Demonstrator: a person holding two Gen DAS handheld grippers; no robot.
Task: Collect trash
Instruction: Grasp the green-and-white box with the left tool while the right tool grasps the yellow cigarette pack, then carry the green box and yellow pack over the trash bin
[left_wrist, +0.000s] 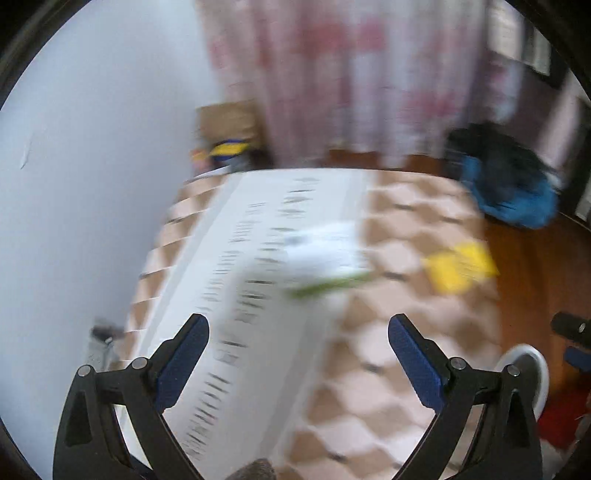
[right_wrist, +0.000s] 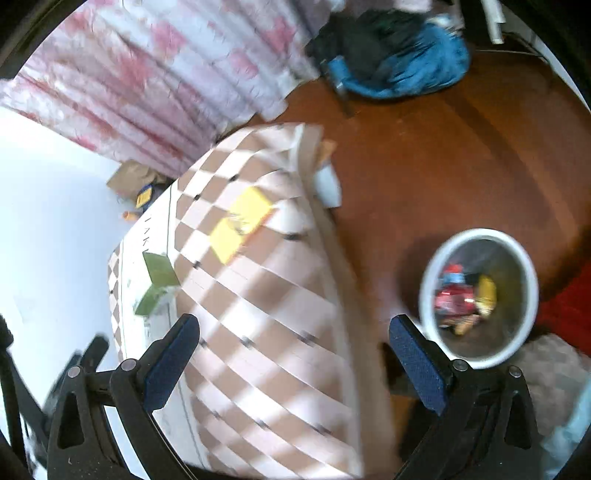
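Just beside table edge (right_wrist: 334, 236), bin (right_wrist: 436, 258).

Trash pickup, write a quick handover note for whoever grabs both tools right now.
Left tool: open, empty, above the checkered table.
Right tool: open, empty, over the table's edge, near the bin.
On the table: white and green package on the white printed strip; yellow wrapper closer to the floor-side edge.
White trash bin on the floor beside the table already holds red and yellow wrappers.
Left: pick up both items and drop them in the bin.
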